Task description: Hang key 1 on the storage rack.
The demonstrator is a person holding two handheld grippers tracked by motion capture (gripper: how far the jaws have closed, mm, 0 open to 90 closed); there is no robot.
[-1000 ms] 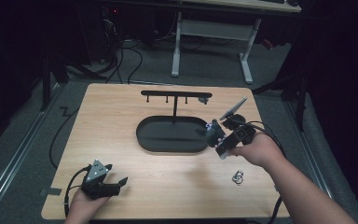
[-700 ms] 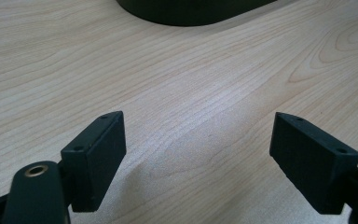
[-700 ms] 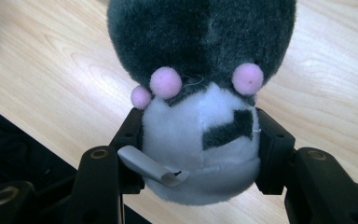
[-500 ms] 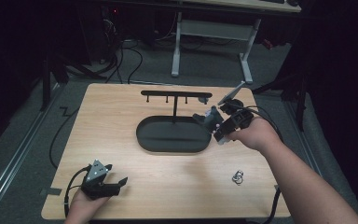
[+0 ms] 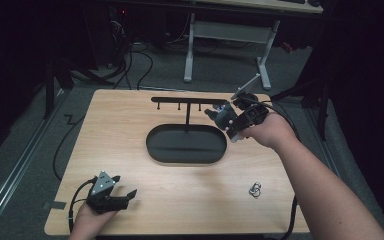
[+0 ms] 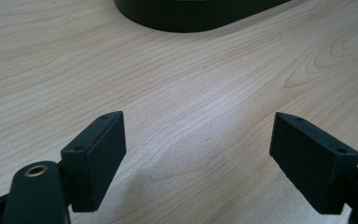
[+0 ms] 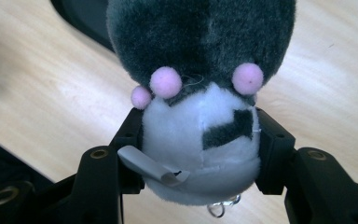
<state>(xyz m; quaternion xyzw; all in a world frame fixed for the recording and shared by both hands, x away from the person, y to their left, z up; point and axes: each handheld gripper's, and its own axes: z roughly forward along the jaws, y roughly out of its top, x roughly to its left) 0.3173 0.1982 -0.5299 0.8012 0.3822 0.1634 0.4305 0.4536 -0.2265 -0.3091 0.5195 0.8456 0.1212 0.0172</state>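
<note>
While the right gripper [image 5: 224, 118] clenches a grey-and-white plush toy [image 7: 200, 93], the left gripper [image 6: 200, 154] rests with jaws spread.
Squeezed between the right pads, the toy hangs just beyond them, beside the black stand [image 5: 186, 107]; below lies the wooden table [image 5: 130, 125].

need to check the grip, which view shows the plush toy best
The right gripper view: the plush toy sits close up, clamped between the right tongs. The high view shows it as a small grey blob.
</note>
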